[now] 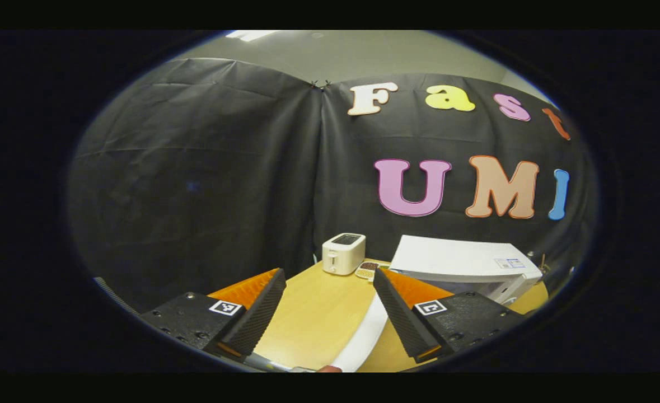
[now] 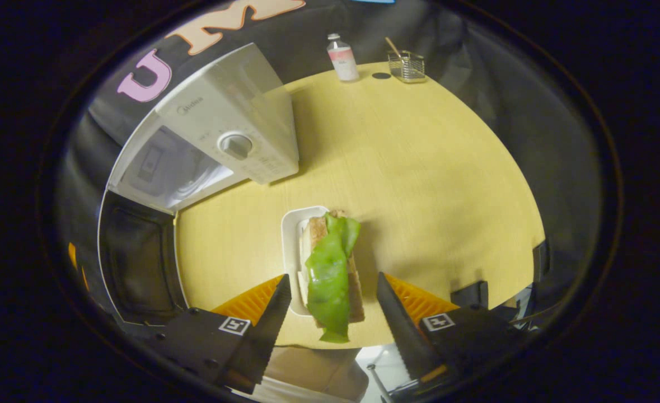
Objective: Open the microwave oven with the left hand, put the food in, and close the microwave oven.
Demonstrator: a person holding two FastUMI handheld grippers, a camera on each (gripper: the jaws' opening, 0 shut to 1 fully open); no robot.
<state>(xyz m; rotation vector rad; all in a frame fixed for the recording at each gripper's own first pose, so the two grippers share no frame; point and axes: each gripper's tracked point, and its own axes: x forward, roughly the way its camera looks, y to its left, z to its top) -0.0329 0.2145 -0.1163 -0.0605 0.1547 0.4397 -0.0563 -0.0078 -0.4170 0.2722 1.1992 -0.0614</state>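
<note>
Sandwich [image 2: 330, 268] between parted right tongs [image 2: 330, 302].

microwave [image 2: 223, 134] cavity open, door [image 2: 139, 263] swung out at its left | bare desk [image 2: 419, 184] right of microwave, wide passage | bottle [image 2: 342, 57] and wire basket [image 2: 407, 67] at far edge | toaster [image 1: 343, 253] far, left of microwave

The microwave [image 2: 223, 129] carries a small brand word on its front panel above the dial, too blurred to read with certainty. Each claw bears a square black-and-white marker tag, and a sticker on the microwave's top [image 1: 509, 263] and the bottle's label [image 2: 342, 59] are illegible.
</note>
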